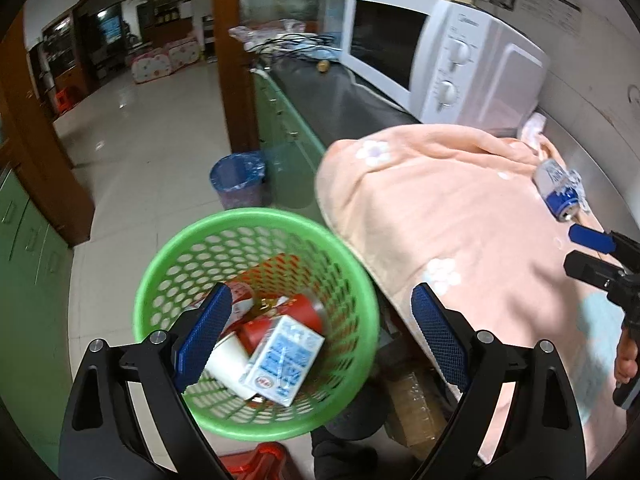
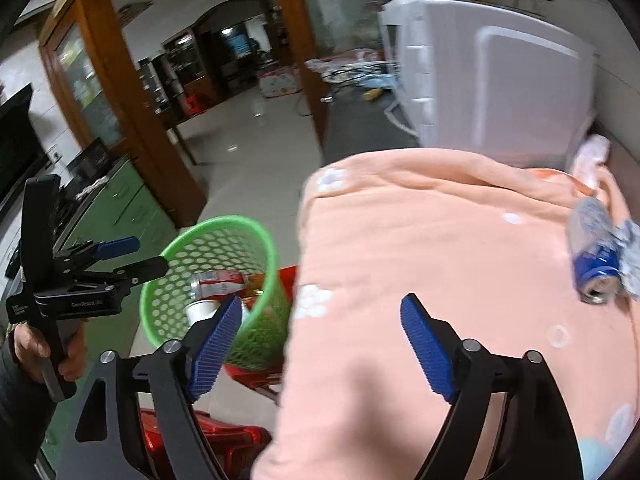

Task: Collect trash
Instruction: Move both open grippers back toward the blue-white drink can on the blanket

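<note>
— Where's the trash?

— Mostly in the green basket: a carton, a paper cup and a red can. One blue can lies on the peach cloth, well right of the basket.

— Your grippers?

— I have the left gripper over the basket, jaws apart, empty. My right gripper is spread too, holding nothing, angled toward the cloth, I'd judge for that can.

Left wrist view is angled down, close over the green basket. Right wrist view is angled down over the peach cloth. Basket, cloth and microwave are shared by both.
</note>
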{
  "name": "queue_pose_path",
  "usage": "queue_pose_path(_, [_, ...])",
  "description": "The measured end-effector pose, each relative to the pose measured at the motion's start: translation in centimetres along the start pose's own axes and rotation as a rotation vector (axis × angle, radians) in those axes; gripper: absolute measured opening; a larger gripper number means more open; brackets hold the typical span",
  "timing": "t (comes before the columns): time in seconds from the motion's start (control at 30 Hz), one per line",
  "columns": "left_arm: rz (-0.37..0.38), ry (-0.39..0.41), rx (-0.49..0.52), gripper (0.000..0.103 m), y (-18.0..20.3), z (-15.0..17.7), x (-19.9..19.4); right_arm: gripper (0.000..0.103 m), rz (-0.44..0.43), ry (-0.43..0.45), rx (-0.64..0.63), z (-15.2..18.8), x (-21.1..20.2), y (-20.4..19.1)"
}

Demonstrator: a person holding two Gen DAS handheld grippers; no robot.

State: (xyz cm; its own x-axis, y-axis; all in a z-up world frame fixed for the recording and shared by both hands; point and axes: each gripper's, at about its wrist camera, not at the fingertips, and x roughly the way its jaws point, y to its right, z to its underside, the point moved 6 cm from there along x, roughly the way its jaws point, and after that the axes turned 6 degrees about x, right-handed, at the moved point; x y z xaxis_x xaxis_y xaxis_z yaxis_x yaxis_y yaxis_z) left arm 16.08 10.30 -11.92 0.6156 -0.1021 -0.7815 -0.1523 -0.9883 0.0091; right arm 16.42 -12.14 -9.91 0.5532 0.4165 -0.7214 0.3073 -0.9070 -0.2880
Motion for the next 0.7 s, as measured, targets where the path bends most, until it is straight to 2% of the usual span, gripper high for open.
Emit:
queue_pose_path(0.33, [0.058,-0.011,0.075,0.09,5.1,-1.7,1.2,0.081,0.146,0.051,0.115,-0.3,-4.0,9.7])
queue_pose_path(0.7, [0.097,-0.039,0.142,0.09,9.5,-3.3,3.0,0.081,0.289,0.12,0.287,-2.6,-7.3,21.5])
